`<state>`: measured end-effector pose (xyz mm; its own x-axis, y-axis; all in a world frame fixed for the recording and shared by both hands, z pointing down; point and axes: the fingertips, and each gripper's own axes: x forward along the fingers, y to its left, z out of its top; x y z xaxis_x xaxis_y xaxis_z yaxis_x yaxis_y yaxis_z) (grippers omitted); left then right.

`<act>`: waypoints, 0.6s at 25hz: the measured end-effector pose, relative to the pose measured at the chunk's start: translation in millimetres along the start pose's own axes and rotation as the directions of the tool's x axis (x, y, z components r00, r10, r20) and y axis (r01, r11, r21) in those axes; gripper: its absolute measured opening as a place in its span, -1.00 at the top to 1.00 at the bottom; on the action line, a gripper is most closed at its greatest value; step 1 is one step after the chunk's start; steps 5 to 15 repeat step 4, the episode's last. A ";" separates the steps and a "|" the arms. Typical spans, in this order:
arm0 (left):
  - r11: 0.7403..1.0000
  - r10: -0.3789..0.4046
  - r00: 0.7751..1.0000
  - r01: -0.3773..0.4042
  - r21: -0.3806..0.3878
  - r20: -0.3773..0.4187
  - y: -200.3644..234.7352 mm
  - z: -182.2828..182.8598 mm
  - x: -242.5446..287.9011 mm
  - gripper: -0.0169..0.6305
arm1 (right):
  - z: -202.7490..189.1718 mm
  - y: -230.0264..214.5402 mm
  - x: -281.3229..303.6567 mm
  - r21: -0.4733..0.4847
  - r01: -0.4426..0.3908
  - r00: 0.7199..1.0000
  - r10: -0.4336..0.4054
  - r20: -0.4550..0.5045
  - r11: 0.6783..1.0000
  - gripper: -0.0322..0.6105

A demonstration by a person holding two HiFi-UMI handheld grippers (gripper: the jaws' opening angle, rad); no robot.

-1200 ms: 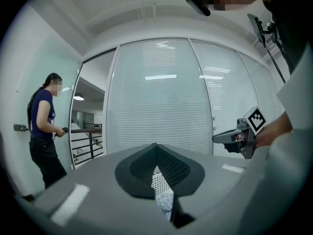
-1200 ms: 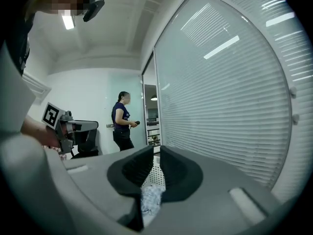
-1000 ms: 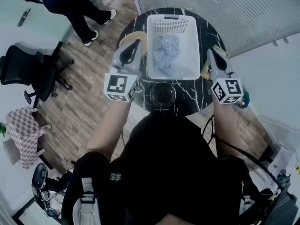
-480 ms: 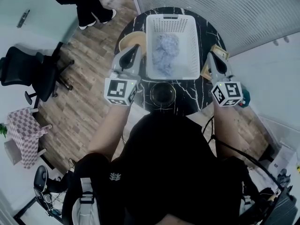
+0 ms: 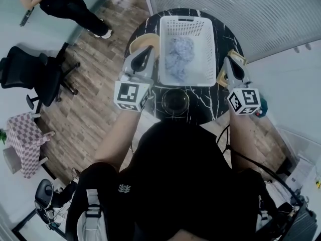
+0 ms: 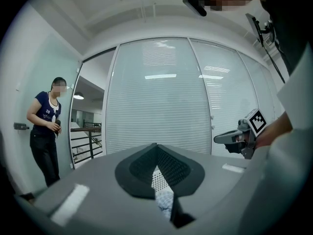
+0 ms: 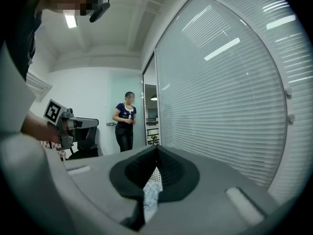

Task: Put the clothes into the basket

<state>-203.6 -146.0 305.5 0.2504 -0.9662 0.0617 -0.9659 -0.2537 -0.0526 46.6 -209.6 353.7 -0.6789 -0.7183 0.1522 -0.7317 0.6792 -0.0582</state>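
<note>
A white slatted basket stands on the round black marble table, with pale blue clothes bunched inside it. My left gripper hovers just left of the basket, jaws shut and empty. My right gripper hovers just right of it, also shut and empty. In the left gripper view the jaw tips meet, and the basket wall and clothes show through the slit below. In the right gripper view the same clothes show below the closed tips.
A dark round glass bowl sits at the table's near edge. A tan plate lies behind the left gripper. An office chair stands on the wooden floor at left. A person stands at the far left. Blinds cover the glass wall behind.
Both grippers stay where they were, still shut. The person in the background has stepped across the floor at the upper left.
</note>
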 end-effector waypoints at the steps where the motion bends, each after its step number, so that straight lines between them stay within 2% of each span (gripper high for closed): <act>1: 1.000 0.000 1.000 0.000 0.000 0.001 0.9 -0.1 -0.3 0.93 | 0.1 0.8 1.0 -0.002 -0.001 1.000 0.001 -0.002 1.000 0.89; 15: 1.000 0.003 1.000 -0.003 -0.002 0.004 2.9 -0.5 -1.5 0.93 | 0.4 2.9 3.0 -0.009 -0.004 1.000 0.004 -0.004 1.000 0.89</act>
